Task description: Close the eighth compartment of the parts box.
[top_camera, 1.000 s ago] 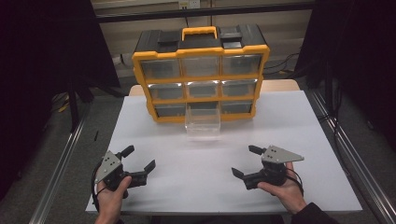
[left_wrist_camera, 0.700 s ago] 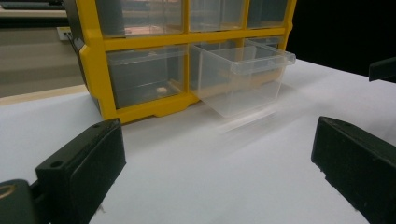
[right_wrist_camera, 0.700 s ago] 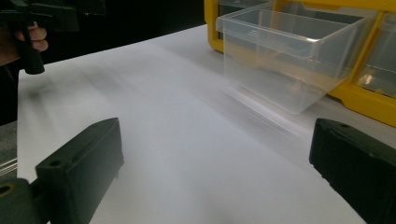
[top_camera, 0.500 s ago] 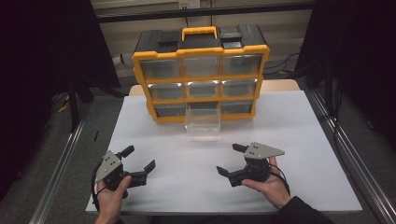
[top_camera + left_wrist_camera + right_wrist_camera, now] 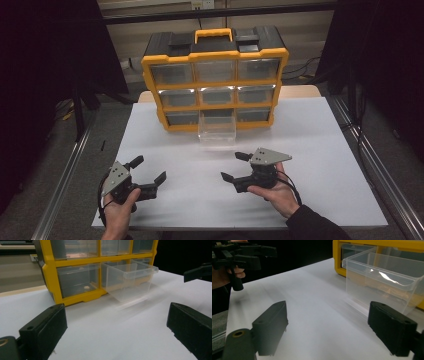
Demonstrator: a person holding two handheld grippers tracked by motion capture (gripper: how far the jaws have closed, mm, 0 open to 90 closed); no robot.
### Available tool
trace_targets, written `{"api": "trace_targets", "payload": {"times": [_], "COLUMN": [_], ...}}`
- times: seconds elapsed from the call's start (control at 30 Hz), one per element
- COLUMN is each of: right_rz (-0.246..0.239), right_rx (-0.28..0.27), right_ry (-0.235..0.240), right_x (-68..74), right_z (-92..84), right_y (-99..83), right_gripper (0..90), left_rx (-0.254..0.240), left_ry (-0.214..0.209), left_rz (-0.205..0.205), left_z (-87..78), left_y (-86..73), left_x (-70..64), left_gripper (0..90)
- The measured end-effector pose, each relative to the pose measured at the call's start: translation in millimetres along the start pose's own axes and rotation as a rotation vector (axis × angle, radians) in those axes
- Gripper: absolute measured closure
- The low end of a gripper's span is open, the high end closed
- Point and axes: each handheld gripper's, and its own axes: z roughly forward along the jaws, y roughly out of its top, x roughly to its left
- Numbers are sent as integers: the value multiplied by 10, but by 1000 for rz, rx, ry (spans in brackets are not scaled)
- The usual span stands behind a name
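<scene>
A yellow and black organizer [image 5: 216, 80] with several clear drawers stands at the back of the white table [image 5: 320, 150]. Its bottom middle drawer [image 5: 217, 129] is pulled out, clear and seemingly empty; it also shows in the left gripper view [image 5: 130, 281] and the right gripper view [image 5: 384, 280]. My left gripper [image 5: 147, 170] rests open near the front left, held by a hand. My right gripper [image 5: 235, 166] is open near the table's middle front, pointing left, a short way in front of the pulled drawer. Nothing lies between either pair of jaws.
A small pale object [image 5: 86, 287] lies in the bottom left drawer. Metal rails [image 5: 65, 175] run along both sides of the table. The left gripper [image 5: 242, 255] and its hand appear far off in the right gripper view.
My right gripper has moved left, from the right front toward the table's middle, and turned toward the drawer. The left gripper has stayed in place.
</scene>
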Motion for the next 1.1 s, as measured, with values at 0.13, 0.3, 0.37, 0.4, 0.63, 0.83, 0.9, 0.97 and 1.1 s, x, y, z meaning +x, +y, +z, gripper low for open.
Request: {"api": "trace_targets", "payload": {"times": [0.13, 0.3, 0.37, 0.4, 0.63, 0.83, 0.9, 0.97, 1.1], "right_rz": [4, 15, 19, 18, 52, 54, 65, 56, 41], "right_rx": [14, 18, 18, 21, 51, 57, 55, 58, 62], "right_ry": [20, 17, 16, 21, 27, 36, 43, 45, 54], "right_x": [15, 18, 14, 8, -34, -48, -47, -38, -30], "right_z": [43, 78, 94, 108, 146, 171, 192, 208, 232], "right_y": [19, 34, 40, 45, 49, 48, 52, 55, 62], "right_gripper": [237, 295, 330, 374, 503, 608, 665, 717, 807], "left_rx": [7, 1, 2, 3, 4, 3, 1, 2, 1], "left_ry": [-5, -7, -5, -5, -9, -8, -6, -1, -1], "left_rz": [9, 13, 9, 10, 14, 8, 3, 2, 2], "left_z": [-3, 1, -1, -1, 2, -1, 0, -6, -5], "left_y": [1, 3, 1, 1, 2, 0, -1, -1, -2], "left_x": [-2, -10, -11, -11, -6, -10, -14, -10, -5], "left_gripper": [26, 26, 27, 26, 26, 26, 27, 27, 27]}}
